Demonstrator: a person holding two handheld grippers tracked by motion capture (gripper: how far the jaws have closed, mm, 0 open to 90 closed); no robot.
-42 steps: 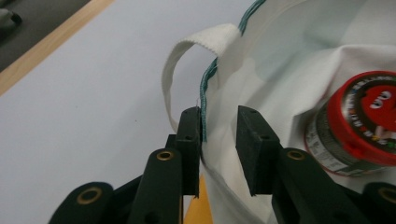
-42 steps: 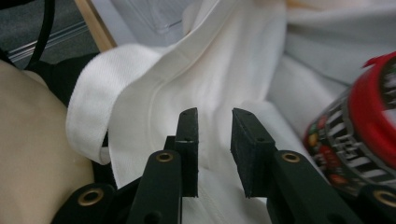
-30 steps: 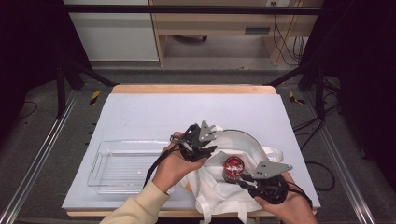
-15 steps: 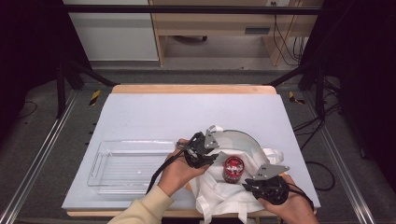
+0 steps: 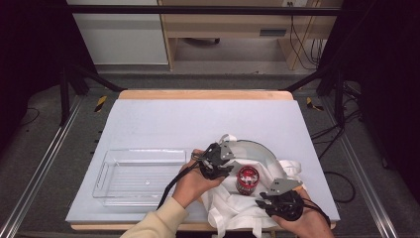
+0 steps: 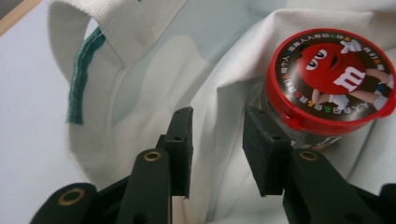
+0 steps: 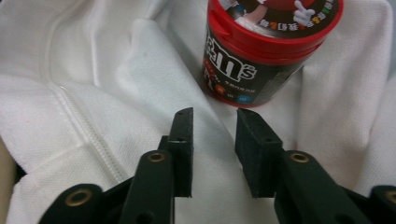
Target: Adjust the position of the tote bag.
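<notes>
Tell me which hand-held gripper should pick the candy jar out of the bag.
Left, probably. The left hand-held gripper sits right beside the candy jar, one pad against its side. The right hand-held gripper stands back over the white bag.

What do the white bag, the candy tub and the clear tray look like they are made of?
Bag: woven cotton or canvas by the look, matte, with visible weave, stitched seams and soft folds. Candy tub: probably plastic, with a glossy red snap lid and a printed dark label. Tray: clear rigid plastic, likely acrylic; the table shows through it and its edges glint.
</notes>
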